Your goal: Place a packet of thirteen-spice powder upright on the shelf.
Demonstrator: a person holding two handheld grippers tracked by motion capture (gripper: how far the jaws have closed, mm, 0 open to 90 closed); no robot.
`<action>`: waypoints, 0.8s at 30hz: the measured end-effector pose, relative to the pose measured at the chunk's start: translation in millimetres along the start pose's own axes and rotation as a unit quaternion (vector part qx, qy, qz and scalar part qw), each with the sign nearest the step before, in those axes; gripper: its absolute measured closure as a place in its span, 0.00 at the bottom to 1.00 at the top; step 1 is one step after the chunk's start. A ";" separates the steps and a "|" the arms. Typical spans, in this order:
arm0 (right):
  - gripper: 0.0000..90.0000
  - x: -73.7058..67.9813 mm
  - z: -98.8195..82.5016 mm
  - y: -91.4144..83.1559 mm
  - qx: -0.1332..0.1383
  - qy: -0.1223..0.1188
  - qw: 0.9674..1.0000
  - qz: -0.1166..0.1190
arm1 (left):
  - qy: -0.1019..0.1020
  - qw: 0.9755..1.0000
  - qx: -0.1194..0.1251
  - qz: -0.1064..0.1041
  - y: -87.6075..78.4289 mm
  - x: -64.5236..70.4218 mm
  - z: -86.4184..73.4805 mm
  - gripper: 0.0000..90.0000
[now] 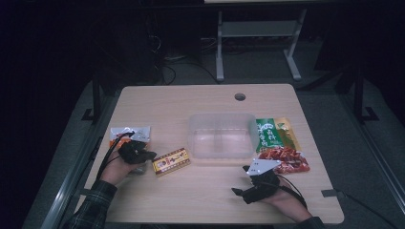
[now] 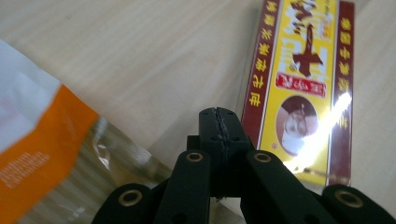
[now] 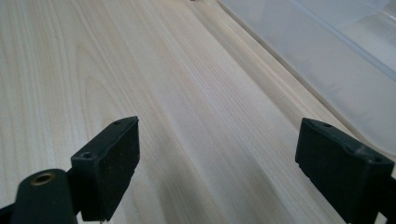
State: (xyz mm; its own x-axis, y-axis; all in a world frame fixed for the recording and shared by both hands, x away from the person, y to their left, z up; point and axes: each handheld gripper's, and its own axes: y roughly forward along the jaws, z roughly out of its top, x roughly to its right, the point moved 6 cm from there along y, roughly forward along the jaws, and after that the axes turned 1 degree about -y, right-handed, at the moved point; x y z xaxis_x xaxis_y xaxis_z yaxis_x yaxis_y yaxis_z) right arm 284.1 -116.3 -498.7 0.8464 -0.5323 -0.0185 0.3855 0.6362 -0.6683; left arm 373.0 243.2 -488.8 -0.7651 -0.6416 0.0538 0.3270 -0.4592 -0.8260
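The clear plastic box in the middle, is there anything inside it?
The clear plastic box looks empty: through its see-through walls you see only its bare bottom and the wooden table. The snack packets all lie outside it. Nothing covers it.

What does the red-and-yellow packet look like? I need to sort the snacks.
The packet is a flat oblong with dark red borders, a yellow centre, red and yellow characters and a small round picture. Its glossy wrapper catches glare. It lies flat on the table, slightly askew, between the orange-and-white bag and the clear tub. The shut left gripper sits just beside its edge, holding nothing.
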 end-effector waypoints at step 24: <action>0.15 0.4 0.0 0.5 -0.001 0.001 1.000 0.000 | -0.008 0.998 0.057 0.005 -30.9 52.9 -13.1 0.42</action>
State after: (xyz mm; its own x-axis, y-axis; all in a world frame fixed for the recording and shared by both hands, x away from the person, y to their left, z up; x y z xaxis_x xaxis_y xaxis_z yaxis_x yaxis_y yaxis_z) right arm 284.6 -116.1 -499.0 0.8457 -0.5332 -0.0209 0.3841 0.6355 -0.6698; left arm 315.2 231.4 -467.8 -0.7522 -0.6566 0.0558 0.3962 -0.5182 -0.7579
